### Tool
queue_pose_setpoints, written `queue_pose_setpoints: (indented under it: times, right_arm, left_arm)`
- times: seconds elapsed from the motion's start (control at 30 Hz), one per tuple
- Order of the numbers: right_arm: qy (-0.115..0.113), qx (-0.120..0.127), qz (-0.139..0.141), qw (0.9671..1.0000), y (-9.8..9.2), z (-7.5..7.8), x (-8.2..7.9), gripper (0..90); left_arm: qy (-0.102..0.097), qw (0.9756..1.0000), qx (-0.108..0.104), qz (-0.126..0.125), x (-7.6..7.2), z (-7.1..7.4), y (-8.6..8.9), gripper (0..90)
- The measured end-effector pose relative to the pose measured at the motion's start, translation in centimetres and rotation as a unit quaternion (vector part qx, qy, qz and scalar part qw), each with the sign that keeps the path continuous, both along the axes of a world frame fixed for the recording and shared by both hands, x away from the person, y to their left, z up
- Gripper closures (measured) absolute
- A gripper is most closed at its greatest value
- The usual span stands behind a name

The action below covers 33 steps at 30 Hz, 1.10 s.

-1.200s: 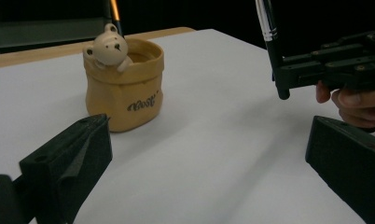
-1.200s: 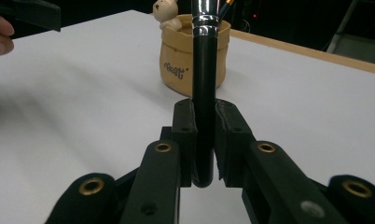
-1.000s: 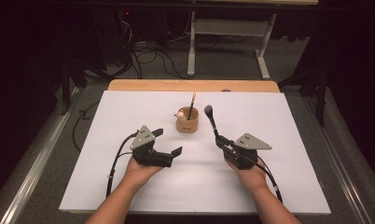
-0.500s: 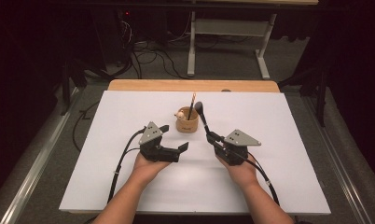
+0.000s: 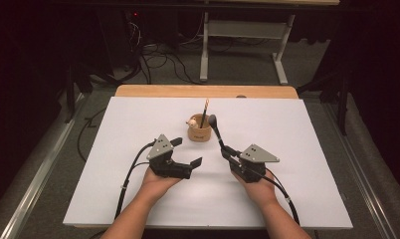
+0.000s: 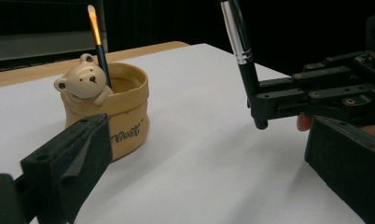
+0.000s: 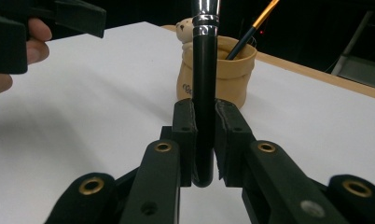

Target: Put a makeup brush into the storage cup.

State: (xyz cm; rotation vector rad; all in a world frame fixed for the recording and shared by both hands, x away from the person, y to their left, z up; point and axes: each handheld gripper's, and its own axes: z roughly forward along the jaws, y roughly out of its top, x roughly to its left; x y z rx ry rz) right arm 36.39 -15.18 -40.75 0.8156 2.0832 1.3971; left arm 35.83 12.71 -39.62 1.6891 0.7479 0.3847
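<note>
Black-handled makeup brush with a silver ferrule and dark bristle head (image 5: 215, 129): handle end clamped between two black jaws, shaft tilted up and away from them, head raised off the white table, just beside the pot's rim.

Tan ceramic pot shaped like a sack, small bear figure on its rim (image 5: 199, 130): upright near the table's middle, dark lettering on its front. A thin black-handled brush with an orange ferrule and pale tip (image 6: 96, 32) stands in it, leaning on the rim behind the bear.
</note>
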Motion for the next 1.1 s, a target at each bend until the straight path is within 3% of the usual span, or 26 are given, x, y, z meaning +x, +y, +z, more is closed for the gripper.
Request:
queue_pose_setpoints:
  times: [0.43,1.1]
  right_arm:
    - [0.003,0.005,0.021,0.9998,0.9,-0.3,-0.6,81.9]
    - [-0.005,0.005,0.05,0.9987,2.1,-0.3,-1.5,81.9]
  left_arm:
    - [-0.005,0.9998,-0.008,-0.016,-0.9,0.3,-0.2,1.9]
    - [-0.005,0.9997,-0.014,-0.021,-1.1,0.5,-0.2,2.7]
